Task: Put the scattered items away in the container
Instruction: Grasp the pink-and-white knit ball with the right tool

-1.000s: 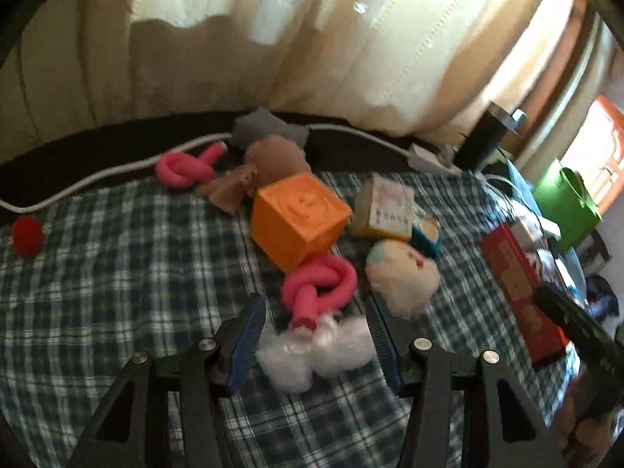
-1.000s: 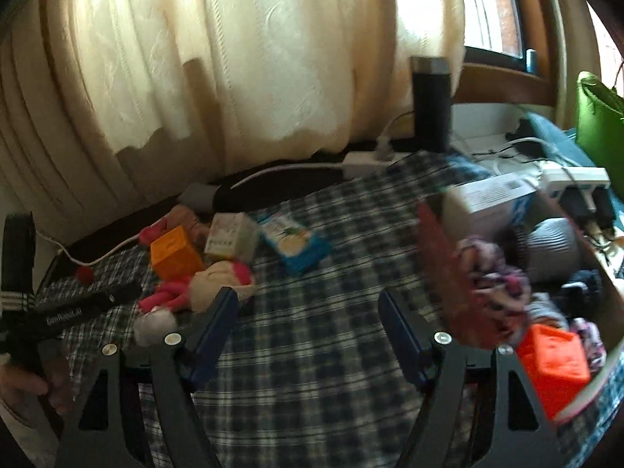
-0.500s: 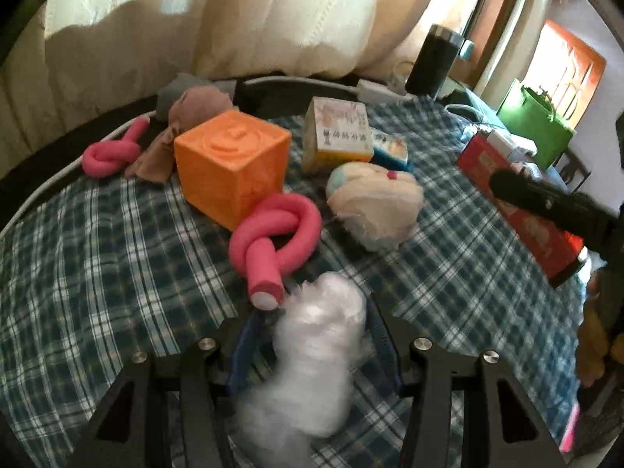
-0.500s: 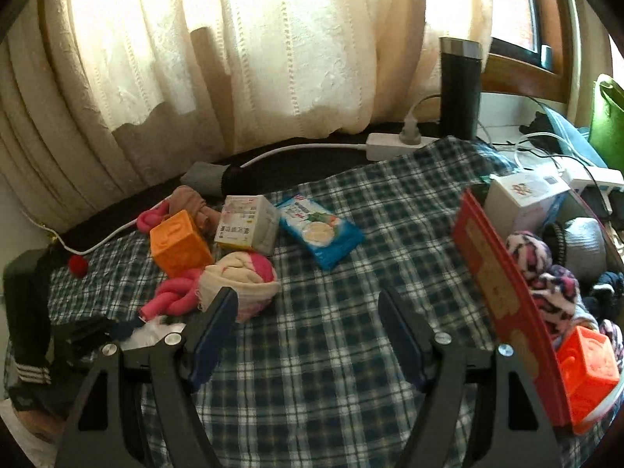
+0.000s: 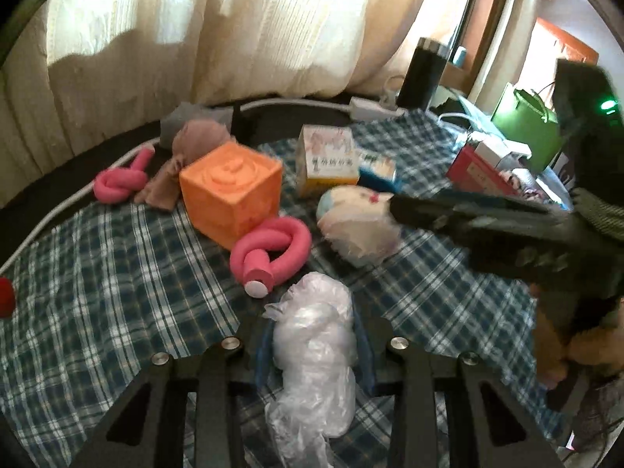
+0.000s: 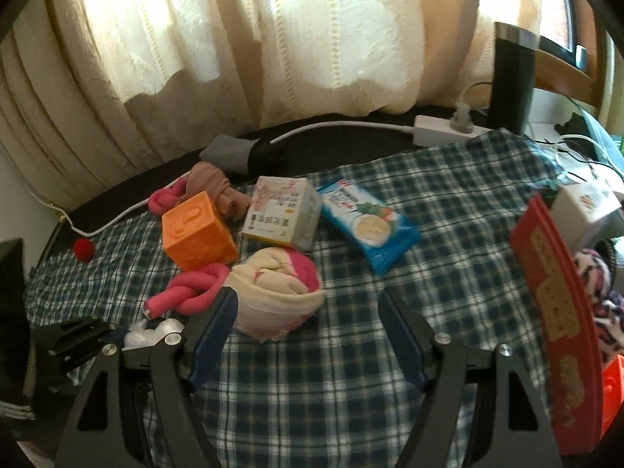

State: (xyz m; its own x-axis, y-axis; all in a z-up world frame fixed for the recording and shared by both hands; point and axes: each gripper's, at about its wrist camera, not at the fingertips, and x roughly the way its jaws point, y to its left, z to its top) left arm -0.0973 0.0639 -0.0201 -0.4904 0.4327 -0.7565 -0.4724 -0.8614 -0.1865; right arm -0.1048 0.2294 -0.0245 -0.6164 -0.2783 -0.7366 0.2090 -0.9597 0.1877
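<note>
Left wrist view shows the left hand-held gripper [image 5: 312,347] pinching a crumpled wad of clear plastic wrap [image 5: 314,351] between its blue pads, lifted just above the plaid cloth [image 5: 117,292] that covers the worktop. That wad looks like the piece now on its way to the container [image 6: 553,312], which sits at the right edge of the right wrist view behind a tall red panel. Already inside it are a white carton [image 6: 585,206], a leopard-print fabric bundle [image 6: 596,277] and an orange block [image 6: 612,390], so part of the tidying is done.

Plenty is left on the cloth: an orange cube [image 5: 232,195], a pink foam curler [image 5: 273,249] touching its near side, a second pink curler [image 5: 119,179] further back, a brown fabric bundle [image 5: 187,156], a printed small box [image 5: 327,160], a blue snack packet [image 6: 366,222], a rolled cream-and-pink sock [image 6: 277,288] and a small red ball [image 6: 84,249] off to the left. A grey-and-black sock [image 6: 241,154] lies beyond the cloth's far edge.

The right hand-held gripper [image 6: 308,331] has its jaws spread and empty, hovering over the cloth with the rolled sock just ahead of its left finger. By my estimate the job is under halfway, with the wad to drop in and roughly nine loose pieces to follow.
</note>
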